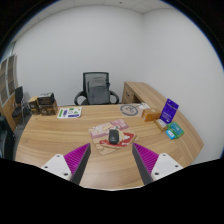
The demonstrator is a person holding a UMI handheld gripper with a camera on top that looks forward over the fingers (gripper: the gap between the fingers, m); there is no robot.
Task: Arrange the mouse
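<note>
A small dark mouse [114, 136] rests on a pale mouse mat with red and pink print [107, 134] on the wooden table [60, 135]. My gripper [112, 160] is held above the table, short of the mat. Its two fingers, with magenta pads [77, 155], stand wide apart and hold nothing. The mouse lies ahead of the fingers, roughly on the line between them.
A black office chair [97, 88] stands behind the table. Dark boxes [42, 103] sit at the far left, a small item [69, 113] near them. A purple card [168, 110], a teal box [175, 131] and a round object [129, 108] sit at the right.
</note>
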